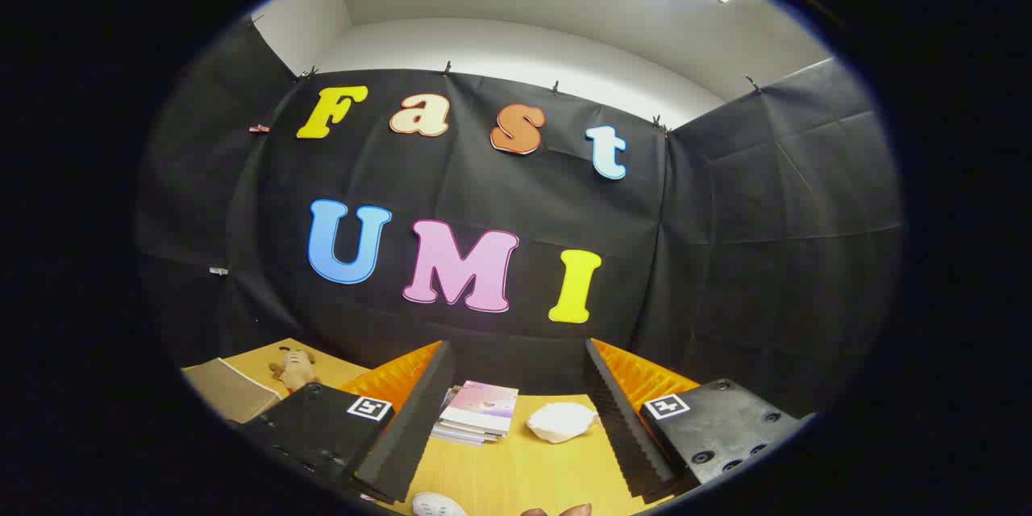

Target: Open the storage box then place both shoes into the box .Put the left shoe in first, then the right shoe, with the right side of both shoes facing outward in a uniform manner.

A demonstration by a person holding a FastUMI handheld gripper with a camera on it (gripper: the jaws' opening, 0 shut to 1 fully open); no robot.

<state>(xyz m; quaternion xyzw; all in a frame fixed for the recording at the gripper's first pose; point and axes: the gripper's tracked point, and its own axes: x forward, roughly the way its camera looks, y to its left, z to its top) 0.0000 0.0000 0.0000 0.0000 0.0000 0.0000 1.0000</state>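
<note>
- Currently my gripper [516, 427] is held level above the table [516, 476], aimed at the black booth wall in the centre of the frame.
- My fingers [415, 427] stand wide apart at the bottom of the frame; nothing is clamped between them.
- Each finger has a dark ribbed pad on its inner face and an orange part behind it; a square marker sits on each black block.
- Books [477, 413]: a small stack with a pink cover on top, lying on the table between my fingers, closer to the left one, lower centre of the frame.
- White object [562, 422]: just right of the books, also between the fingers, near the right pad. I cannot tell what it is.
- Shoe [438, 505]: a white rounded piece with small holes shows at the very bottom of the frame, below the gap between my fingers. It looks like part of a shoe, mostly cut off.
- Beside it, at bottom centre, a brownish tip [564, 510] shows; I cannot identify it.
- Toy [295, 369]: a small plush figure lies on the table in the lower left, beyond my left finger.
- Board [234, 393]: a flat brown sheet lies just left of the toy.
</note>
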